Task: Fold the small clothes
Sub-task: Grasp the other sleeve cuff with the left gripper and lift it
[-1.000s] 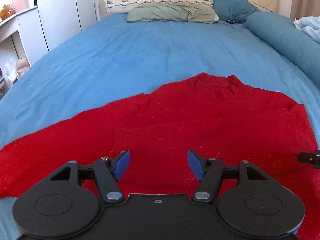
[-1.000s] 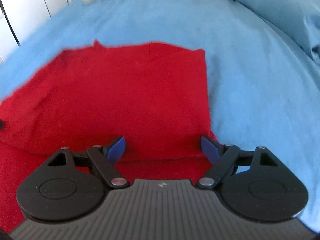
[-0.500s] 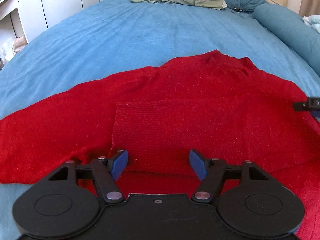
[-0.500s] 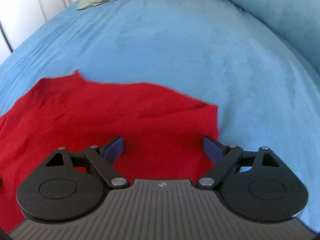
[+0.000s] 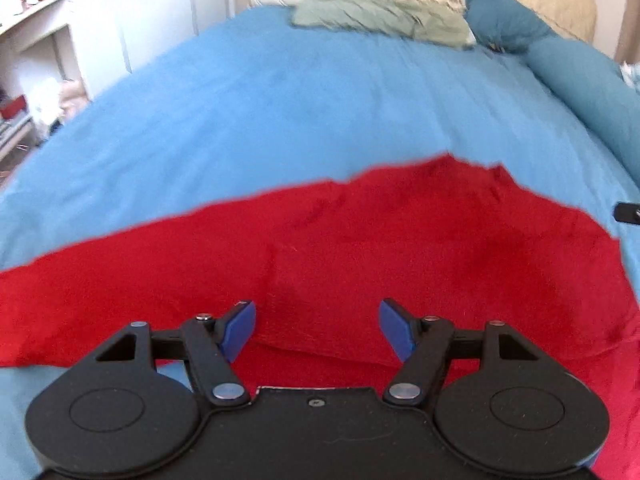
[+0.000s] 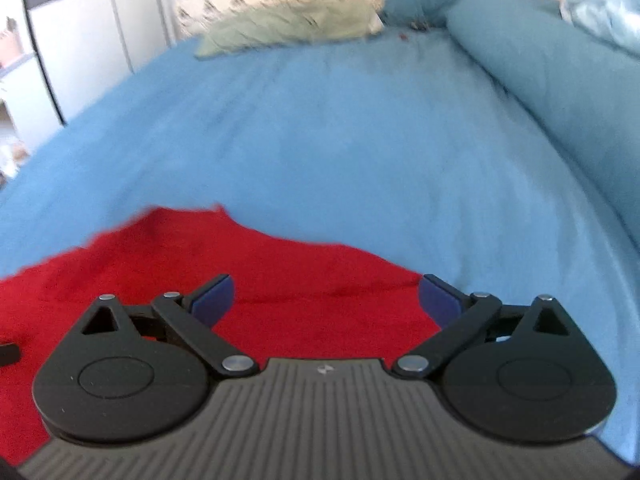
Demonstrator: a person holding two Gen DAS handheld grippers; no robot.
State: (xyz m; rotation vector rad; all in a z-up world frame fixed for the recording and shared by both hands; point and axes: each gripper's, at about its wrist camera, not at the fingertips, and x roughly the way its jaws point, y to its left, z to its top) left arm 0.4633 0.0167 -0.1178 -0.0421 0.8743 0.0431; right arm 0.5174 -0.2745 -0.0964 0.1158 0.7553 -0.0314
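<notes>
A red knit garment [image 5: 400,240] lies spread on the blue bed sheet [image 5: 300,112], with one part folded over its middle. My left gripper [image 5: 316,330] is open and empty, just above the garment's near edge. My right gripper [image 6: 326,300] is open and empty over the garment's right side [image 6: 280,280], near its right edge. A black tip of the right gripper shows at the right rim of the left wrist view [image 5: 628,213].
A green pillow [image 5: 380,20] and a dark blue pillow [image 5: 504,16] lie at the head of the bed. A rolled blue duvet [image 6: 560,92] runs along the right side. White cupboards and shelves [image 5: 60,40] stand to the left.
Both grippers have pulled back and tilted up, so more bed and less garment shows. Both stay open. The garment has not visibly moved.
</notes>
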